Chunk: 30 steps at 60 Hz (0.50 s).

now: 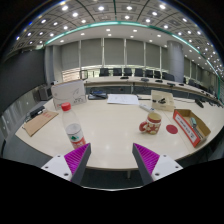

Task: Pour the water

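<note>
Gripper view: gripper [111,160] fingers apart, holding nothing. Water bottle [73,133] stands on the table [110,125], just ahead, to the left finger's side. Cup [153,122] farther ahead on the right. Looks like approach step; next: line up on bottle, close on it.

bare tabletop [110,128] ahead; bottle [74,136] (left) and cup [153,122] flank it.

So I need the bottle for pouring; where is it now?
In the gripper view, the bottle stands on the white table, just ahead of the open tool's left finger, with nothing between the fingers.
</note>
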Each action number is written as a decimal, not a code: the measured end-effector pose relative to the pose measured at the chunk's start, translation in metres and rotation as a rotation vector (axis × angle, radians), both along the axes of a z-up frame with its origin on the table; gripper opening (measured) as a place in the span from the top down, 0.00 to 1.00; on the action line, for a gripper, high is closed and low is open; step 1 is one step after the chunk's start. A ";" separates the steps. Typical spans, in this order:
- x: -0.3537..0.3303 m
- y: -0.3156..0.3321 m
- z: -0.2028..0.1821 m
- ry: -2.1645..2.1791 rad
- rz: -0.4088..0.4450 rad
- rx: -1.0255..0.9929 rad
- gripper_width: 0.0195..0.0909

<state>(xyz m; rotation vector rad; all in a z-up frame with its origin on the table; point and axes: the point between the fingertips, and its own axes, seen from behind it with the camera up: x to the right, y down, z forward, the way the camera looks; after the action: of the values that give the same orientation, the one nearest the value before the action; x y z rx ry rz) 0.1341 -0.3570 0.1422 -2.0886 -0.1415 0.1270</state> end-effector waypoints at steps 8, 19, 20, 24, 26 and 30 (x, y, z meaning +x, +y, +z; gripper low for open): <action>-0.068 0.014 -0.028 0.035 0.038 0.038 0.06; -0.136 0.056 -0.052 0.043 0.033 0.106 0.07; -0.139 0.061 -0.054 0.043 0.028 0.112 0.07; -0.152 0.083 -0.061 0.050 0.016 0.130 0.08; -0.159 0.089 -0.064 0.053 0.010 0.139 0.10; -0.163 0.107 -0.068 0.057 -0.011 0.168 0.18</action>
<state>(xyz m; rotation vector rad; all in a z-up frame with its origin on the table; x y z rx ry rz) -0.0286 -0.2502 0.0741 -1.9164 -0.1021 0.1624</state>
